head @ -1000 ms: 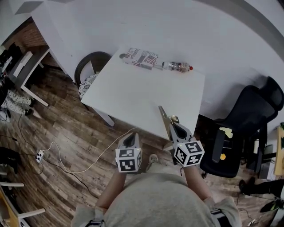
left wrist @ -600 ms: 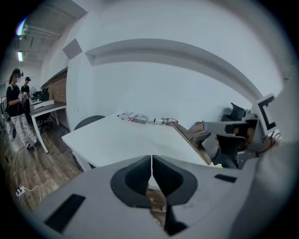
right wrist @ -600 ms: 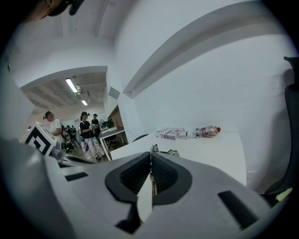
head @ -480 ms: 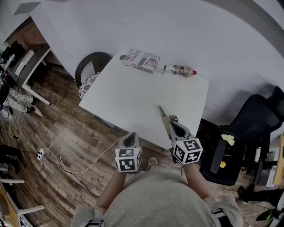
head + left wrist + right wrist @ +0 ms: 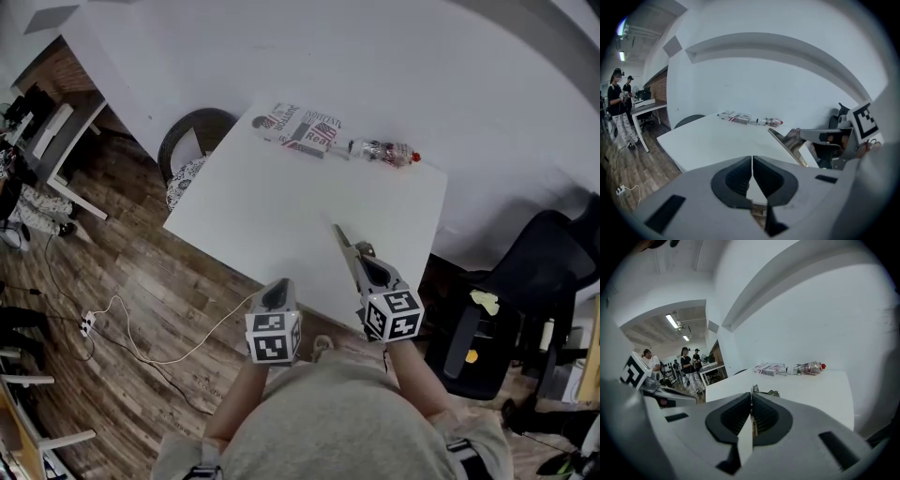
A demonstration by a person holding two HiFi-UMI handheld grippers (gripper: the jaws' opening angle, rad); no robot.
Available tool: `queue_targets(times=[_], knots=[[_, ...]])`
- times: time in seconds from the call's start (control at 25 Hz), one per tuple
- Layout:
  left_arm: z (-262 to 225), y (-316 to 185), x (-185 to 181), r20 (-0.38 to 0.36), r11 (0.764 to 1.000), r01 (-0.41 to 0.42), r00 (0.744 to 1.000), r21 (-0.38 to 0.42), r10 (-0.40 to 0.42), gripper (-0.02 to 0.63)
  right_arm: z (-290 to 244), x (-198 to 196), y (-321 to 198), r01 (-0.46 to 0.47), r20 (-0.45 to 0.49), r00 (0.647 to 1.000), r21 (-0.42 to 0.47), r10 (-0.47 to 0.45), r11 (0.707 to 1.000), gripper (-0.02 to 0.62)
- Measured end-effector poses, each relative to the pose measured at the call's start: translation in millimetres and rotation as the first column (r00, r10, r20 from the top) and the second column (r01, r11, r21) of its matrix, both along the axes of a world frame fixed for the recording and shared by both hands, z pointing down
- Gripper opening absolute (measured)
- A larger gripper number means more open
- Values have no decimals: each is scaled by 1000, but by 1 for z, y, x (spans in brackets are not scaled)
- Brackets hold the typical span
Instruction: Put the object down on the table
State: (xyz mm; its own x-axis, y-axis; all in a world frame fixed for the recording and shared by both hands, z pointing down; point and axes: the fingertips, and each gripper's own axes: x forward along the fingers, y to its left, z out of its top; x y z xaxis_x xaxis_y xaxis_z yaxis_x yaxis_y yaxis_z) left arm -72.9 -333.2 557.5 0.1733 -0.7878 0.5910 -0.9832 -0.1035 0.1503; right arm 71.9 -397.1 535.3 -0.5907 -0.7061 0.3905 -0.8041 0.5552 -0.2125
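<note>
My right gripper [image 5: 367,269] is shut on a thin flat tan board [image 5: 347,255] held on edge, which points out over the near right part of the white table [image 5: 272,202]. In the right gripper view the board [image 5: 746,439] runs edge-on between the closed jaws of the right gripper [image 5: 751,404]. From the left gripper view the board [image 5: 790,143] shows as a tilted brownish panel above the table. My left gripper [image 5: 276,296] hangs just off the table's front edge, shut with nothing in it; its jaws meet in the left gripper view [image 5: 752,165].
A printed box [image 5: 300,127] and a plastic bottle [image 5: 384,151] lie along the table's far edge. A dark round chair [image 5: 191,141] stands at the left corner, a black office chair [image 5: 539,277] at the right. A cable [image 5: 141,352] crosses the wood floor. People stand far off by desks [image 5: 619,101].
The table has slid slightly right in the head view, so the right gripper and board now sit a little further in over it. The left gripper has hardly moved.
</note>
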Motion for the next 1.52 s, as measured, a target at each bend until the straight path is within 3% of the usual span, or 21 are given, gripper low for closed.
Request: queue_targets(times=[0.8, 1.52], knots=[[12, -20, 9, 3, 1000, 12, 1000, -26, -12, 11, 62, 8, -35, -2, -87, 996, -92, -6, 996, 11], [13, -25, 7, 10, 999, 22, 1000, -26, -22, 11, 88, 11, -45, -8, -151, 988, -117, -10, 993, 15]])
